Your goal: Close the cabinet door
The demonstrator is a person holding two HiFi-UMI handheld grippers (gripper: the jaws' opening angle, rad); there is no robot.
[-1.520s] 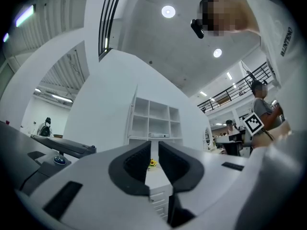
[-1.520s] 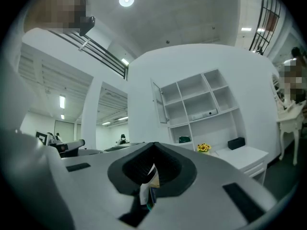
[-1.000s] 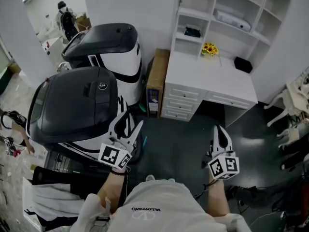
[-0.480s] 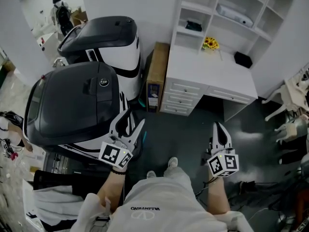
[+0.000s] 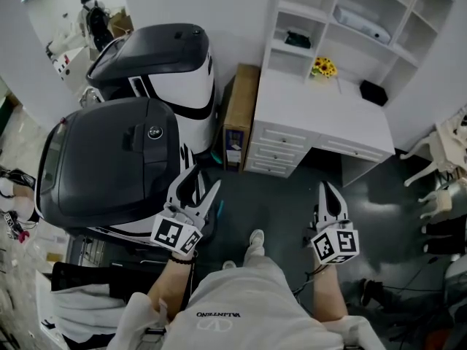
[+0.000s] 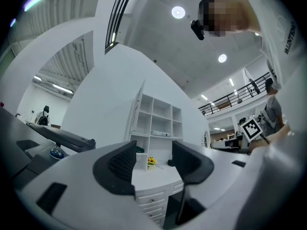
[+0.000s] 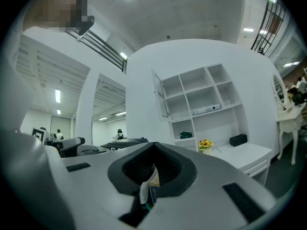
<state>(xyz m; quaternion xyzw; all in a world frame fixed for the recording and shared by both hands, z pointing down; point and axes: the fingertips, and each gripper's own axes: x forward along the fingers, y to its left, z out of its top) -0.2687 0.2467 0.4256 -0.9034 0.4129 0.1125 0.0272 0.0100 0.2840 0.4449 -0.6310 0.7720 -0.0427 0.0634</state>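
Note:
A white shelf cabinet (image 5: 343, 20) stands over a white desk with drawers (image 5: 321, 126) at the far right of the head view. Its narrow door (image 7: 160, 94) hangs open at the upper left of the shelves, also seen as the door (image 6: 139, 108) in the left gripper view. My left gripper (image 5: 201, 182) is open and holds nothing; the desk shows between its jaws (image 6: 153, 159). My right gripper (image 5: 326, 189) is shut with nothing in it, its tips meeting (image 7: 153, 147). Both hang over the dark floor, well short of the cabinet.
Two big black-topped white machines (image 5: 109, 159) (image 5: 164, 57) stand at the left. A brown box (image 5: 238, 115) leans between them and the desk. Yellow flowers (image 5: 323, 68) and a black box (image 5: 373, 93) sit on the desk. White chairs (image 5: 445, 159) are at the right.
The view has crept towards the desk, and a shoe now shows on the floor between the grippers. Both grippers keep their poses and states.

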